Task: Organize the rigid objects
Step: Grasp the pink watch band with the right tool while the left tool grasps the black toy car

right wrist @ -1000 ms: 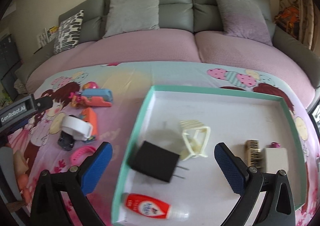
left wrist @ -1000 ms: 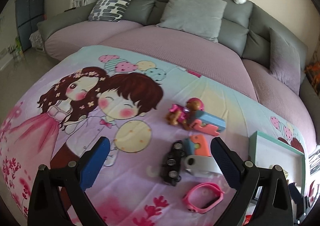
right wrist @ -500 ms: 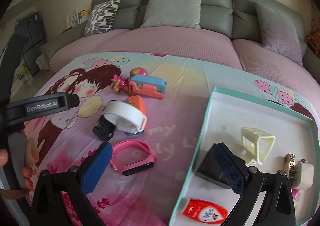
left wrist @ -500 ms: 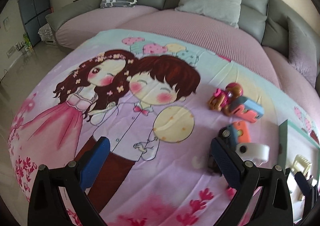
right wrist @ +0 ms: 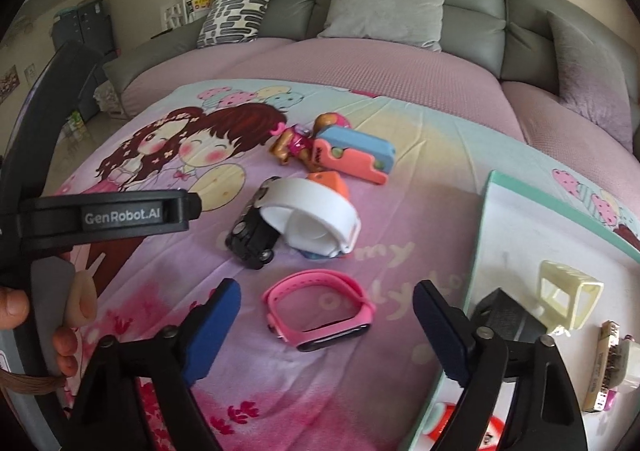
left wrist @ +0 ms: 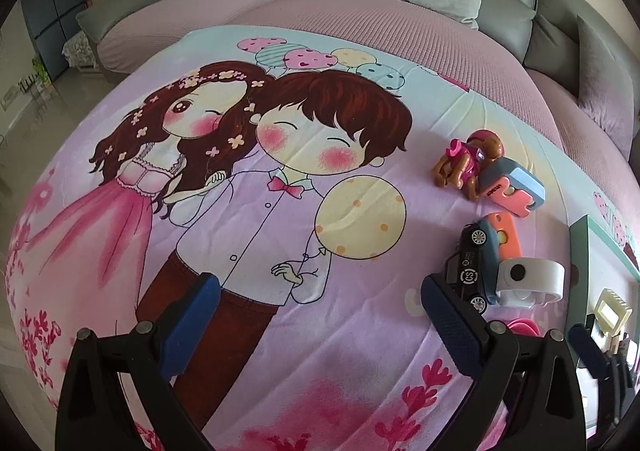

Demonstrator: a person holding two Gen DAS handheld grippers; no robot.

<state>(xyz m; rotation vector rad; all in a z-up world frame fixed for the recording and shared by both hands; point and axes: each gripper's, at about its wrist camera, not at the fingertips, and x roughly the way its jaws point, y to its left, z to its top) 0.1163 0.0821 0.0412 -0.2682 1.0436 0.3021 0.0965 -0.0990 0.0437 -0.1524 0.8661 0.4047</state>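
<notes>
My right gripper (right wrist: 326,309), jaws closing but untouching, frames the pink wristband (right wrist: 319,309) beside the tray (right wrist: 486,235); my left gripper (left wrist: 316,301) hangs open, empty, over the blanket (left wrist: 360,351).

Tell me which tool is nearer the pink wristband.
Right. The right tool frames the pink wristband, jaws closing but not touching. The left tool is beside it, over bare blanket.

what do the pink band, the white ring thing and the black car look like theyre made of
Pink band: probably soft silicone or rubber, matte, with a glossy dark screen insert.
White ring: looks like smooth hard plastic, semi-matte, thin even wall; could be a strap instead.
Black car: glossy shell with silver wheels, plastic or painted metal; cannot tell which.
</notes>
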